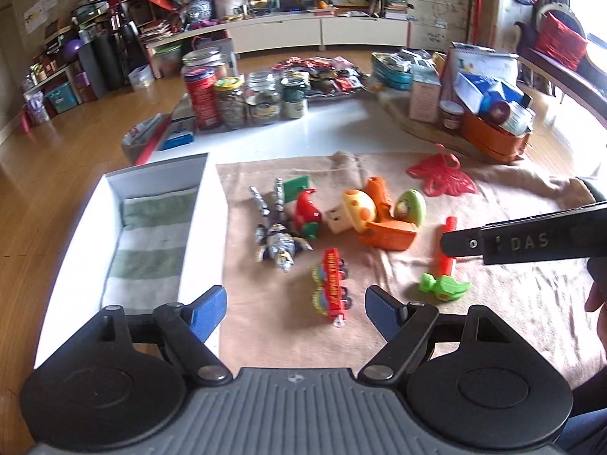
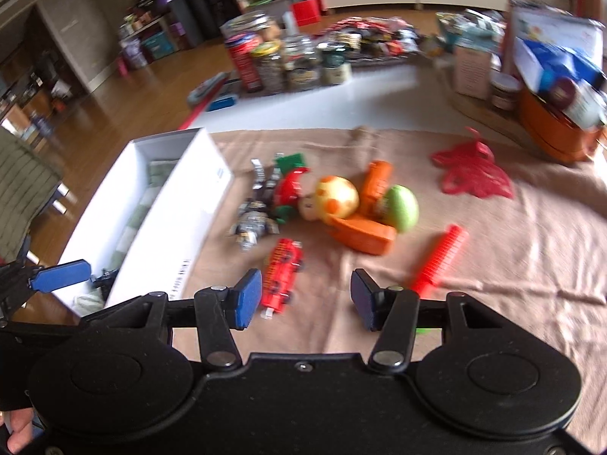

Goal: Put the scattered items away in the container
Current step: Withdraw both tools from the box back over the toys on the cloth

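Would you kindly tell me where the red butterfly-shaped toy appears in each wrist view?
Left wrist view: the red butterfly toy lies upper right on the tan cloth.
Right wrist view: it lies upper right, blurred.
Shared landmark: the white box at the cloth's left edge.

The raised letters "DAS" stand on the right gripper's [image 1: 451, 244] black finger at the right. Printing on the white box's [image 2: 178, 235] near wall is too blurred to read.

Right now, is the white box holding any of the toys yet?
Apparently not. In the left wrist view the white box shows only a green-striped towel; its near end is hidden. The toys lie on the tan cloth.
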Demonstrator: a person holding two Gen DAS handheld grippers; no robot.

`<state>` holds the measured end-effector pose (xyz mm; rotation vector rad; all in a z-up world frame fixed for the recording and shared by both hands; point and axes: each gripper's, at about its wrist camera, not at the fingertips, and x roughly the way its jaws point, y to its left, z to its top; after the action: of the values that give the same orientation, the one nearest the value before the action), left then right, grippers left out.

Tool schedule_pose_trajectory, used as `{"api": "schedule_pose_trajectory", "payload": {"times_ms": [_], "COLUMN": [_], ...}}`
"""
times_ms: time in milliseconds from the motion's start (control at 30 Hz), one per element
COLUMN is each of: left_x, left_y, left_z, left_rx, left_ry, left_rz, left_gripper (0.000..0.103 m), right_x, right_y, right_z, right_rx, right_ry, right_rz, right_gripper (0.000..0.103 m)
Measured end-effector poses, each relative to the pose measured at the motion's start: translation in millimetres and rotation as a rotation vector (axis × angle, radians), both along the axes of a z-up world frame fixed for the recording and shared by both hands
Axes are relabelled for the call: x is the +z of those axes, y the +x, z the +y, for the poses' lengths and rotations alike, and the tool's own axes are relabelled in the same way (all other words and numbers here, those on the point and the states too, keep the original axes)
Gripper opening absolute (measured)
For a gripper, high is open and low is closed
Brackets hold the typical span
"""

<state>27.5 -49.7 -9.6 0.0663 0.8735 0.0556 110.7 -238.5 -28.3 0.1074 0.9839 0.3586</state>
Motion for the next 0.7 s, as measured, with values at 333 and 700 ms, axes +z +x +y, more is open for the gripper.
{"api": "schedule_pose_trajectory", "payload": {"times_ms": [333, 700], "left_x": [-39.2, -73.4], "left_y": [20.8, 44.0], "left_z": [-26.0, -26.0], "left_rx": [-0.038, 0.002], "left_ry": [0.008, 0.05], "left_rz": [0.05, 0.083], "left_gripper": [0.083, 0.091], "right_x": [-33.7, -62.3], "right_y": [7.7, 22.3], "right_z": [-57.8, -55.5], "right_rx": [-0.124, -0.111], "right_ry": [0.005, -0.047], "right_rz": [0.029, 0.081], "right_gripper": [0.054, 0.054]}}
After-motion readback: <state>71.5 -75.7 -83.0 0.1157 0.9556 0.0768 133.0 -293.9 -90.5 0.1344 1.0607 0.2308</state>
